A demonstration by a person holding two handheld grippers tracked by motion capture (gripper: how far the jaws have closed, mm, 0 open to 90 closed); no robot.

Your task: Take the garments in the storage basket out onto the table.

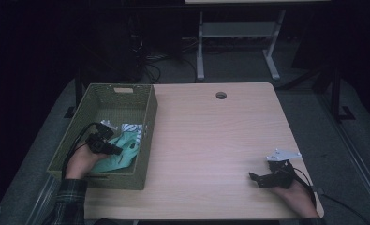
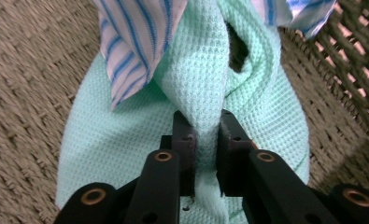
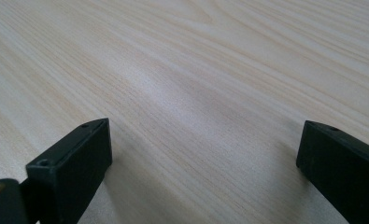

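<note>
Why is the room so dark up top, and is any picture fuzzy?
High view: dim, the room behind the table nearly black, the basket grainy. Left gripper view: bright and sharp on the mint cloth pinched in the left claw. Right gripper view: the right claw looks soft, with pale glare on the wood.

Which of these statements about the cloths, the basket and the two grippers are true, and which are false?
1. The left gripper pinches a fold of the mint green waffle cloth. True.
2. The mint green waffle cloth lies on the bare table. False: it lies inside the olive woven basket.
3. A blue-striped white cloth lies partly over the green one. True.
4. The right gripper holds a cloth. False: its fingers stand wide apart over bare wood.
5. The basket stands at the table's left side. True.
</note>
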